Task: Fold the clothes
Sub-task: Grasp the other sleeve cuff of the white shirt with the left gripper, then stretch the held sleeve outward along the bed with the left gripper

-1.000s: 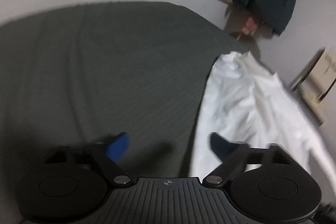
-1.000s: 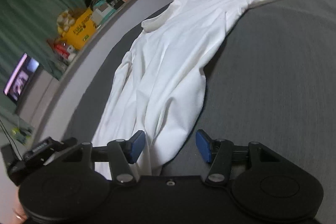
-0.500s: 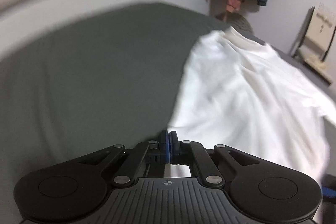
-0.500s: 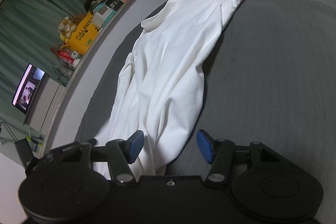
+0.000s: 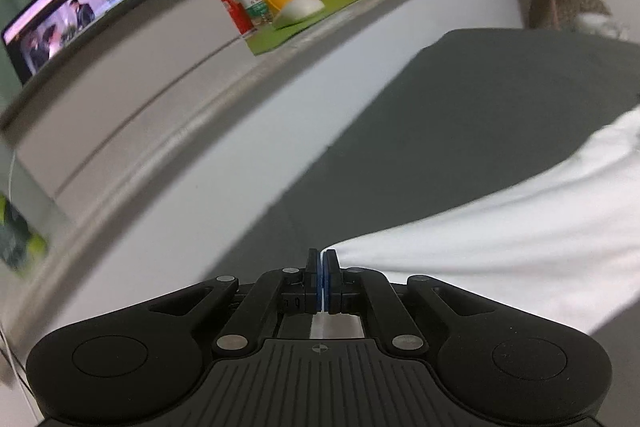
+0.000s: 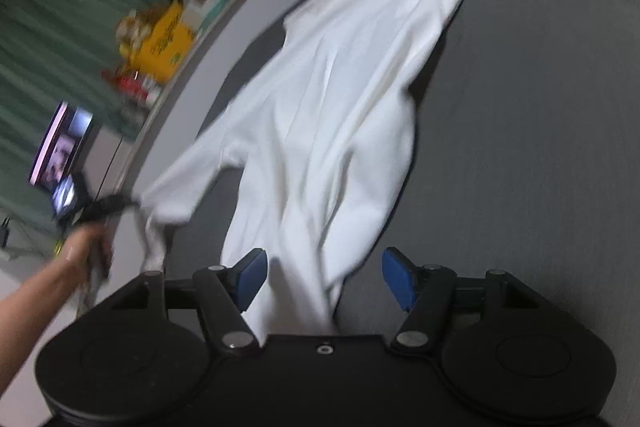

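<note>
**A:** Shirt [image 6: 340, 107] first: where does it lie? White, long-sleeved, spread on the grey bed [image 6: 540, 147], collar toward the ledge [image 5: 200, 131], one sleeve out to the far side, the hem bunched at the near end.

**B:** And the left hand-held gripper [image 5: 322, 281]?

**A:** Clamped fully together. In its own view the white cloth starts right at its tips, and the right wrist view shows the other sleeve stretched out to it, so I judge it has the cuff pinched. The person's hand [image 6: 86, 247] holds it out near the bed's edge.

**B:** The right hand-held gripper [image 6: 320, 277]?

**A:** Its jaws have just been opening. They stand wide, with the hem between the blue pads [image 6: 250, 277], but not pressed by them, so it holds nothing.

**B:** So how should the step go?

**A:** I'd say the sleeve is being drawn out straight. Keep the pull level and gentle, so the body does not drag across the bed. The right one could pin or take the hem to anchor it. The main risk seems to be thin fabric slipping from the pinch.
</note>
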Demonstrator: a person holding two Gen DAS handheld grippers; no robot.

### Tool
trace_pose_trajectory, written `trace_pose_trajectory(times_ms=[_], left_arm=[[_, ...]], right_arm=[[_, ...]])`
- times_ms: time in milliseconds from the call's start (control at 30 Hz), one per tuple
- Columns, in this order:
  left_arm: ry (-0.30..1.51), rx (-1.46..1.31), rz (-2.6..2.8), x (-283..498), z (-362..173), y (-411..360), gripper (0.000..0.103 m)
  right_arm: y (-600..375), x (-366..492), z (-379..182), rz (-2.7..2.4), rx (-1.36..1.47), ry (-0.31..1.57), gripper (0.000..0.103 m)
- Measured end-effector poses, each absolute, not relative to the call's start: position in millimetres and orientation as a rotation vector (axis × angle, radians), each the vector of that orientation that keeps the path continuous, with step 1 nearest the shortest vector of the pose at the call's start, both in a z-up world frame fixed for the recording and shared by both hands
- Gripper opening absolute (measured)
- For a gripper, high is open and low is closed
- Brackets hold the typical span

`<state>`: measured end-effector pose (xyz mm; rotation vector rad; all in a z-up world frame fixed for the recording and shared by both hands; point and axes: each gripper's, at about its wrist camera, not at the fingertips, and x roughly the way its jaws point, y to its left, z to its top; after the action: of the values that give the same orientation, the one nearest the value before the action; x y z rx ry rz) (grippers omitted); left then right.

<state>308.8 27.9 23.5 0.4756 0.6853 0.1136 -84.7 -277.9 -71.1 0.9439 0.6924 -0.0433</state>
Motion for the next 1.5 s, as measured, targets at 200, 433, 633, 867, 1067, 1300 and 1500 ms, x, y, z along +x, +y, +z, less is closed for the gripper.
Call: trace_pose_trajectory(times_ms=[200,433,633,867,1067,1300,1500], left_arm=[[0.803,0.512,0.078,331,-8,28,0.002],[0.893,0.321,0.101,324,-17,61,0.058],[0.865,0.226,0.067,291,7,106,0.095],[0.885,0.218,-0.037,236,7,149,0.094],[0.839,0.203,-0.192,202,-12,160,0.094],[0.823,0.197,-0.103,214,-22,148,0.025],[0.618,0.437,0.082,214,4,139,0.013]], right_arm=[[-245,-86,-64,0.087,0.796,0.818,0.068],[-203,-94,-32,0.038,0.331,0.75,0.068],[-191,-105,-24,0.085,0.263,0.725,0.068],[-194,-100,-21,0.066,0.322,0.727,0.068],[-184,-95,-27,0.07,0.294,0.743,0.068],[-184,-93,-36,0.059,0.288,0.767,0.068],[-188,-92,-41,0.053,0.304,0.778,0.068]])
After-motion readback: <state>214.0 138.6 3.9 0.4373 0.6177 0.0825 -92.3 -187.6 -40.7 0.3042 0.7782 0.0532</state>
